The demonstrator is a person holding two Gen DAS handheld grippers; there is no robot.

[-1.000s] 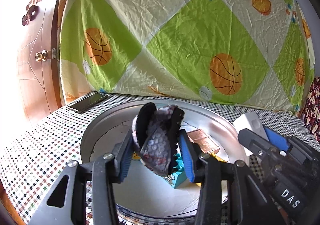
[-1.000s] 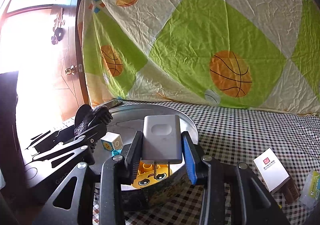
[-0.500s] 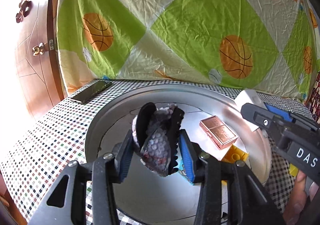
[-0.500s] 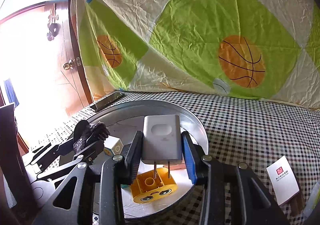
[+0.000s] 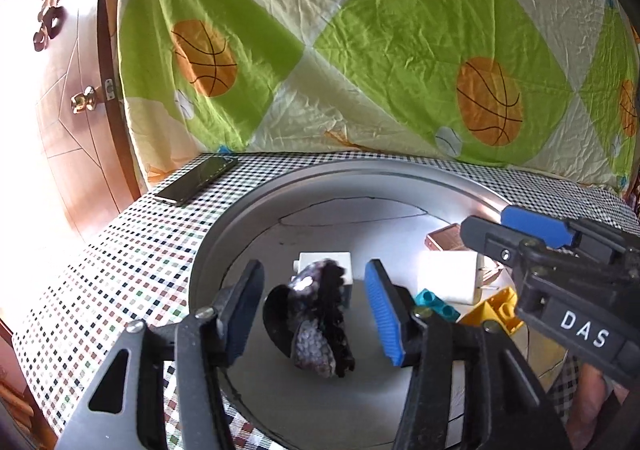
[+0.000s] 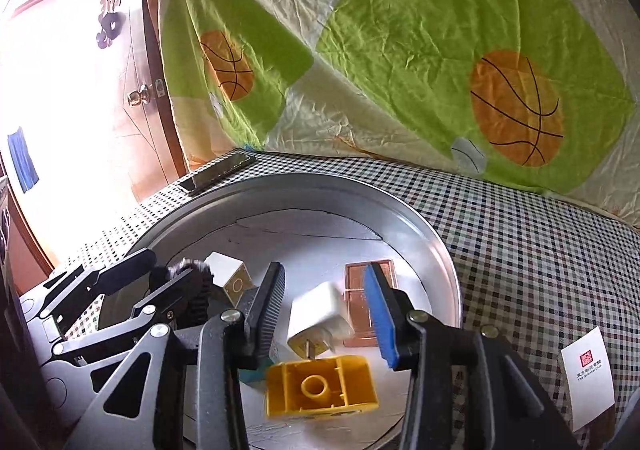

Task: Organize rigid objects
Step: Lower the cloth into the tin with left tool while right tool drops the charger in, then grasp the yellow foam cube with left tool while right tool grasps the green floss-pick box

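Observation:
My left gripper [image 5: 314, 268] hangs over the round metal tray [image 5: 320, 177], its jaws opening. A dark fuzzy hair clip [image 5: 316, 326] lies between the pads, touching neither. In the right wrist view my right gripper [image 6: 324, 270] is also opening. A white charger [image 6: 320, 314] sits tilted between its pads, free of them, prongs toward a yellow toy brick [image 6: 320, 386]. Also in the tray [image 6: 400, 201] are a white cube [image 6: 230, 278] and a copper-coloured box [image 6: 356, 282]. The left gripper's fingers [image 6: 132, 266] show at the left.
A black phone [image 5: 196, 181] lies on the checked cloth beyond the tray's left rim. A teal brick [image 5: 436, 302] lies by the yellow one. A white card box [image 6: 588, 374] sits on the cloth at the right. A basketball-print sheet hangs behind, and a wooden door stands at the left.
Both grippers moved in over the tray and opened. The left one let go of the hair clip and the right one let go of the charger; both objects now rest in the tray.

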